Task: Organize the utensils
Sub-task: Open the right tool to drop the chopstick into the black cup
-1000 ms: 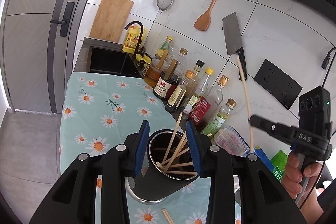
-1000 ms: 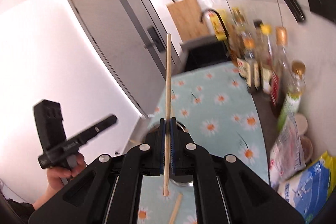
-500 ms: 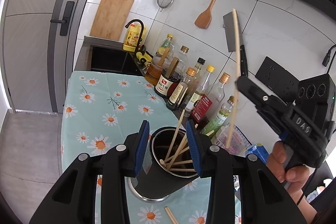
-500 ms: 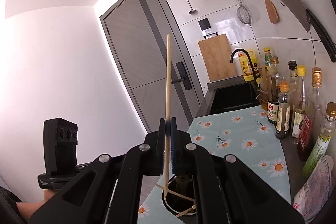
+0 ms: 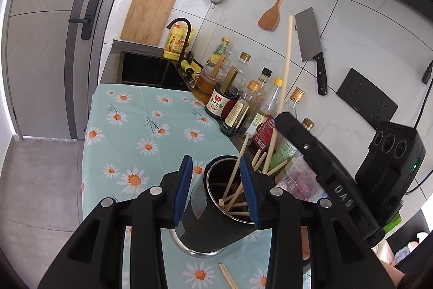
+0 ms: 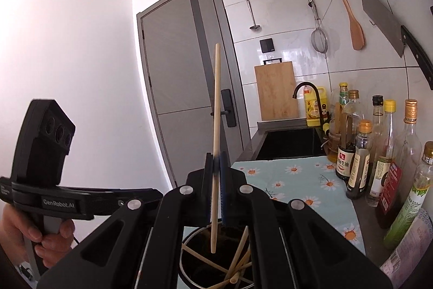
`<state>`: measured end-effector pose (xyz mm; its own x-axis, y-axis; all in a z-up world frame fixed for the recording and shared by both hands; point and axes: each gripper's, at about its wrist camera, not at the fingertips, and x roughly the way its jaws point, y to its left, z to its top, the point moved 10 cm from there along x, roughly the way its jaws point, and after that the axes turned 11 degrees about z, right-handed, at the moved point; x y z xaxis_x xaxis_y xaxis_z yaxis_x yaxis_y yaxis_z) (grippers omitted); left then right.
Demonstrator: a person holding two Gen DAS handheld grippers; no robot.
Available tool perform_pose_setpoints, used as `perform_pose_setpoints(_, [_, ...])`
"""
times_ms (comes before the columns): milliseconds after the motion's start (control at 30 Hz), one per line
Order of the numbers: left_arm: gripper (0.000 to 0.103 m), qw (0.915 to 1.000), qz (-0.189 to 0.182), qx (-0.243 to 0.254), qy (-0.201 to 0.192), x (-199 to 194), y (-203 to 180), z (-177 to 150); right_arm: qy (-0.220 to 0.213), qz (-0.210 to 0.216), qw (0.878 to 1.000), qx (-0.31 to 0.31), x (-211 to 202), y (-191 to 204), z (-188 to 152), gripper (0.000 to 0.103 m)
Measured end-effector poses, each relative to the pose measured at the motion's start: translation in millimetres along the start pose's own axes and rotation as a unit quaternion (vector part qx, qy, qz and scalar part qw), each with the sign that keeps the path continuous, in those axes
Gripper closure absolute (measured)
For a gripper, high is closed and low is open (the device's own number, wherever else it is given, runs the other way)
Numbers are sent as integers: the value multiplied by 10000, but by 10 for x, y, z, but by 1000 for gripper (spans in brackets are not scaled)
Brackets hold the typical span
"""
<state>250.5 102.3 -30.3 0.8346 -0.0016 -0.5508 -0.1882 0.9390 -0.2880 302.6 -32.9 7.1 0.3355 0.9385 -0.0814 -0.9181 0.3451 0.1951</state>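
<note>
Clamping a single wooden chopstick (image 6: 215, 126) between its blue pads, the right gripper (image 6: 215, 175) has its jaws pressed narrow around the stick, which stands nearly upright with its lower tip hanging just over the mouth of the dark metal utensil cup (image 6: 194, 251). In the right wrist view the cup sits at six o'clock, several loose chopsticks (image 6: 238, 262) leaning criss-cross inside it.

From the left wrist view, the left gripper (image 5: 216, 188) brackets the same cup (image 5: 208, 210) with its pads on either flank, jaws partly spread; the left pad seems a little off the wall, so whether they truly press the cup I cannot tell. The cup leans on the daisy-print tablecloth (image 5: 130, 132), and chopsticks (image 5: 235, 197) fan out of it toward one o'clock. The held chopstick (image 5: 285, 77) rises at one o'clock, passing in front of the sauce bottles (image 5: 230, 104). One more chopstick (image 5: 228, 276) lies flat on the cloth at six o'clock, just beside the cup's base.

On the tiled wall, a cleaver (image 5: 311, 45) hangs at two o'clock, a wooden spatula (image 5: 276, 7) at one, and a cutting board (image 5: 148, 15) stands at eleven behind the sink (image 5: 146, 69).
</note>
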Motion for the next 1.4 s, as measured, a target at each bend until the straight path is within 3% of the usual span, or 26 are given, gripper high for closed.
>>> perform_pose_setpoints(300, [68,10000,-12,8,48,38,-15,-30,171,-108,9998,-9,22,-1,-284,97])
perform_pose_setpoints(700, [68,10000,-29,29,68,55,-34,-44,303,-157,9994,3,42,24,-414,97])
perform_pose_setpoints(800, [68,10000,-16,28,77,57,-25,-55,327,-174,9993,44,41,16,-442,89])
perform_pose_setpoints(1100, [68,10000,-21,6,74,43,1,-62,331,-187,9993,56,-33,54,-386,89])
perform_pose_setpoints(1267, [68,10000,-34,9,42,12,-16,-61,359,-249,9986,-288,-146,202,-222,84])
perform_pose_setpoints(1333, [68,10000,-41,11,35,-7,-32,-69,395,-293,9981,-365,-188,238,-181,81])
perform_pose_setpoints(1400, [68,10000,-50,35,34,-38,-60,-80,560,-486,9964,-411,-227,242,-173,71])
